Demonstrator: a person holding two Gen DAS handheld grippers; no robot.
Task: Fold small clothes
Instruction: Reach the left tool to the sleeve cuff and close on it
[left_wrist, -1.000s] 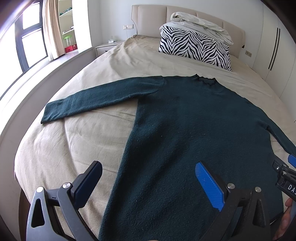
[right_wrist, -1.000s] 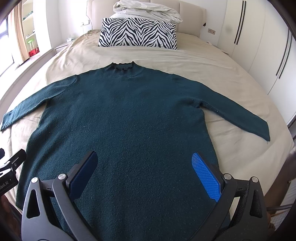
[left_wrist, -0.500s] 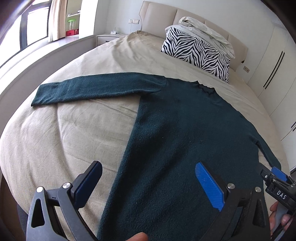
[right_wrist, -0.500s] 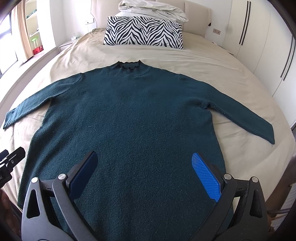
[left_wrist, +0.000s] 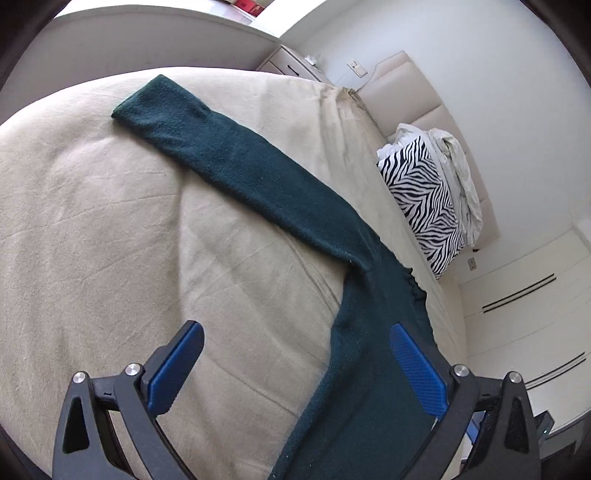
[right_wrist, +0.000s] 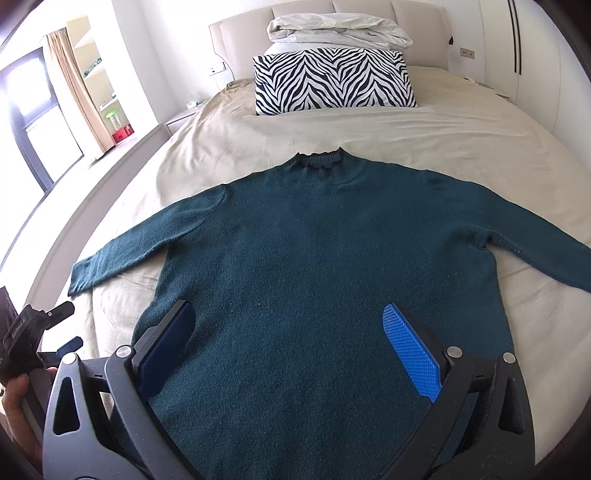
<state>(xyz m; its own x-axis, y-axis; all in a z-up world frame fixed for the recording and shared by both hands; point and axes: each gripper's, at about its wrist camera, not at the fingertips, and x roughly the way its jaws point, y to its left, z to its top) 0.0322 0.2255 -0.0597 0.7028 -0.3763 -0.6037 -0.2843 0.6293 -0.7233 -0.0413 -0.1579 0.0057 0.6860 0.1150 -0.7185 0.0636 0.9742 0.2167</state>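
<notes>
Your left gripper is spread wide with nothing between its blue pads, hanging over the bed, and the sweater lies flat on that bed, collar toward the zebra pillow and both arms thrown out sideways. Here's the relation that matters: the left sleeve runs away from your left gripper on a long diagonal, starting at the armpit just ahead of your right-hand pad and stretching forward and off to the left, with the cuff at the far end, well apart from you. So the sleeve's long axis points almost straight out from this gripper, and the near end of it is the shoulder, not the cuff. Your right gripper is likewise gaping and empty, sitting over the lower middle of the sweater's body with the hem below it, out of sight; the left sleeve is well off to its left. I'd judge the left hand is the nearer one for that sleeve, and reaching the cuff means travelling forward along the sleeve's length.
</notes>
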